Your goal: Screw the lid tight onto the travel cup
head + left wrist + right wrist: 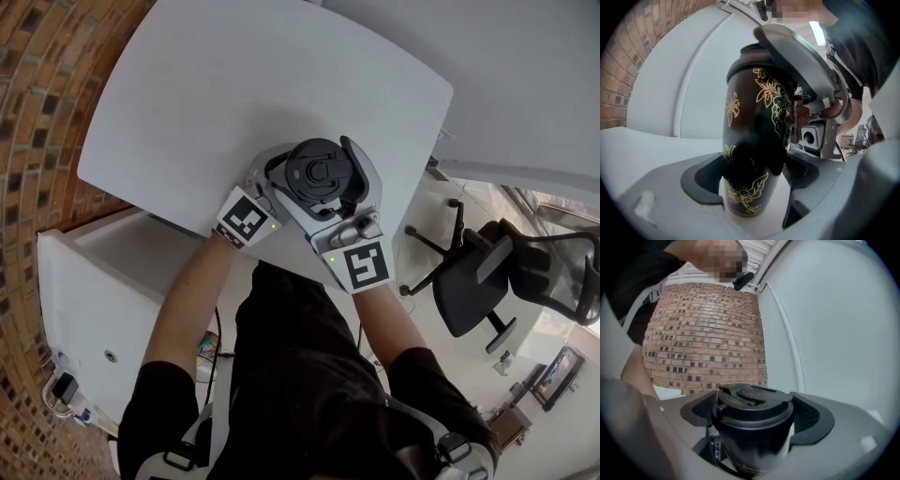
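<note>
At the near edge of the white table, seen from my head, the travel cup stands upright with my left gripper and right gripper around it.

Left gripper view: my jaws clamp the glossy, rigid body low down. It looks slippery, so I'd hold firmly there.

Right gripper view: my jaws, set wide, hug the lid. It looks like hard, light plastic, best gripped squarely across its rim.

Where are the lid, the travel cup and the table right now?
lid (754,401), right gripper view, on its flat top.
travel cup (750,112), left gripper view, on its patterned side wall.
table (234,84), head view, on its bare white top.
</note>
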Motion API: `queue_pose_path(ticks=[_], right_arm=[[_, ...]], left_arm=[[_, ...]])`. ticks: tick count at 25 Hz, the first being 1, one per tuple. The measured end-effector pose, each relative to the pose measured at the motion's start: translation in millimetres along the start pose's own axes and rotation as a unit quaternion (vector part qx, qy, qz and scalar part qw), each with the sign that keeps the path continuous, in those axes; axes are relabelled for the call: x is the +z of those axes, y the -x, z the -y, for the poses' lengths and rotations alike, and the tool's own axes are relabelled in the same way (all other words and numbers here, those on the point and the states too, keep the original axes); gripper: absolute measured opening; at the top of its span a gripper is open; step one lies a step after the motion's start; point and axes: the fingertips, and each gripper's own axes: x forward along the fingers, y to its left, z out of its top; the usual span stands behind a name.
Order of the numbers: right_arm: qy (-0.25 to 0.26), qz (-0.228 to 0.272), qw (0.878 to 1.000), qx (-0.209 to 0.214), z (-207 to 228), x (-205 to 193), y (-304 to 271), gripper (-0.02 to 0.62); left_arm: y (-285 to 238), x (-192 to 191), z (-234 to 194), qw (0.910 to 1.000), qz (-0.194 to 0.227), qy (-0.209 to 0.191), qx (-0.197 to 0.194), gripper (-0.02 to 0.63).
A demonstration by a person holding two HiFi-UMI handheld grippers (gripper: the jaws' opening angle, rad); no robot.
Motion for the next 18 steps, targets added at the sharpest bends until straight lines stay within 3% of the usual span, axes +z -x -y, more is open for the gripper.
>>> queue_pose_path(ticks=[2, 8, 14, 18], right_arm=[[-0.024, -0.005, 0.998, 0.052, -6, 0, 4, 0.526], [0.017, -0.042, 0.974, 0.223, -10, 5, 9, 0.531], [0.021, -0.033, 0.971, 0.235, -11, 10, 1, 0.526], [0.015, -0.023, 0.975, 0.219, -12, 10, -1, 0.48]], left_arm=[[0, 0, 0, 1.0, 0.0, 0.001, 0.0, 0.391], [1, 0, -2, 1.0, -0.001, 0.004, -0.002, 0.393], [1, -1, -1, 1.0, -0.002, 0.008, -0.004, 0.393], [0, 0, -2, 1.0, -0.001, 0.008, -0.003, 0.393]])
